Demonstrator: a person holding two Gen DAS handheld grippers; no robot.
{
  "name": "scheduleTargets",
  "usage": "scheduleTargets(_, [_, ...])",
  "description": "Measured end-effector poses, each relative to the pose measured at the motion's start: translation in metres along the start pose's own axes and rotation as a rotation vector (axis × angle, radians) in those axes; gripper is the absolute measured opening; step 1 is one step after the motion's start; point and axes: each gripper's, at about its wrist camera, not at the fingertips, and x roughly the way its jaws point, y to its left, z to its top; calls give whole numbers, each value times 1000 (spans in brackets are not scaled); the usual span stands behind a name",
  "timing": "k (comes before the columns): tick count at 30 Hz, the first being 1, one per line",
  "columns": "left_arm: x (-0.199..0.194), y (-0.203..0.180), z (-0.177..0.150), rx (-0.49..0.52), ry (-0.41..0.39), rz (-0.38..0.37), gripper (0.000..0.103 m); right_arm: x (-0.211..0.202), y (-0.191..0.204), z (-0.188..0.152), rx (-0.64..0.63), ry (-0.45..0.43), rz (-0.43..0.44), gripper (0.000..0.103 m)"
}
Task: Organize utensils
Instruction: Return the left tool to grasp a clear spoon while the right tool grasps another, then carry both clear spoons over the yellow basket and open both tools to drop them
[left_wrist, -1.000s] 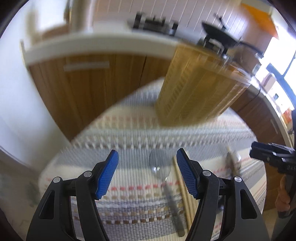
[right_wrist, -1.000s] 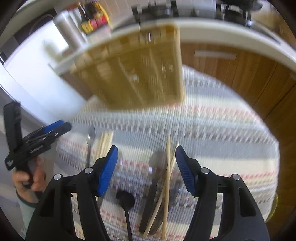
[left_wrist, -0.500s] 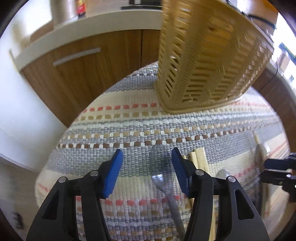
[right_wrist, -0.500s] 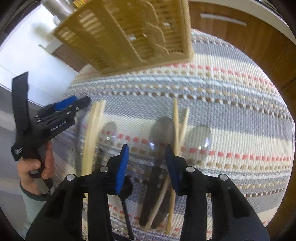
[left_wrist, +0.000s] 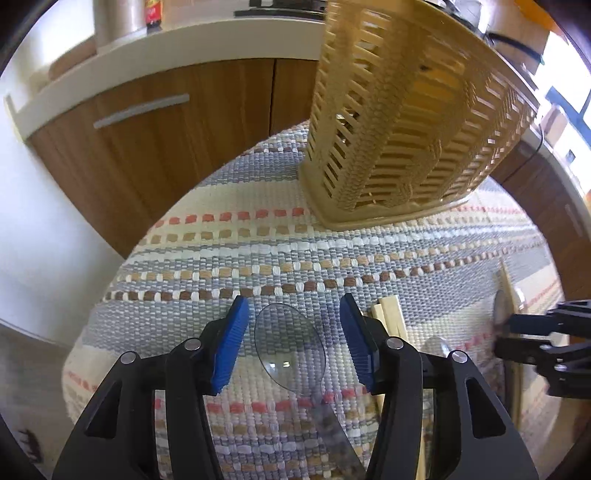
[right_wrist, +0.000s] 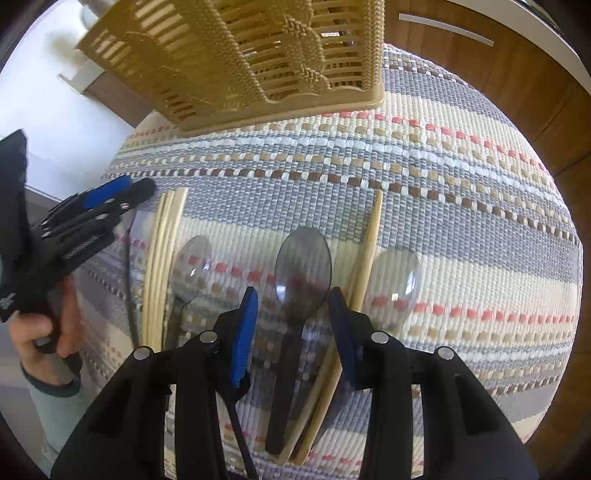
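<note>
A tan slatted utensil basket stands at the far side of a striped woven mat; it also shows in the right wrist view. My left gripper is open, its jaws on either side of a clear plastic spoon lying on the mat. My right gripper is open, straddling a dark-handled spoon. Wooden chopsticks lie just right of it, a clear spoon further right, more chopsticks and a spoon to the left.
Wooden cabinet doors under a white counter stand behind the table. The left gripper appears at the left of the right wrist view; the right gripper appears at the right edge of the left wrist view.
Both grippers have dropped lower and closer to the mat. Both jaws have narrowed a little and now straddle a spoon each.
</note>
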Motion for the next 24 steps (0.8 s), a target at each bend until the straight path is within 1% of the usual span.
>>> scheduleTargets(1, [0,3,1,-10,5,-9,49,3,3,4,-14,-8,-21,37])
scheduleTargets(3, [1,2,2,-11,9,-2,49,5,10,7,-26,-7,-44,37])
scheduleTargets(5, [1,-1,2,4,9,22,49,8,16,10,-37,-10,-67,37])
scheduleTargets(9, [6,-26,-6,56,4,101,49,18,34,14,-61,-11,-115,37])
scheduleTargets(10, [6,-31,-8,70,2,124,48,18,36,15,-68,-13,-128,37])
scheduleTargets(11, [5,-32,-9,73,2,126,45,21,40,16,-73,-16,-137,34])
scheduleTargets(12, [4,-33,-10,72,7,129,40,22,43,16,-82,-21,-155,29])
scheduleTargets(13, [1,-33,-11,69,15,133,32,23,46,16,-92,-29,-169,29])
scheduleTargets(16, [-4,-33,-16,63,18,116,32,27,50,15,-101,-38,-167,29])
scheduleTargets(19, [-15,-30,-20,49,-26,106,32,21,52,12,-117,-69,-153,29])
scheduleTargets(21, [-25,-28,-26,38,-65,80,31,5,32,1,-129,-96,-138,29])
scheduleTargets(24, [-53,-30,-25,31,-150,49,31,-16,32,-6,-147,-149,-99,29])
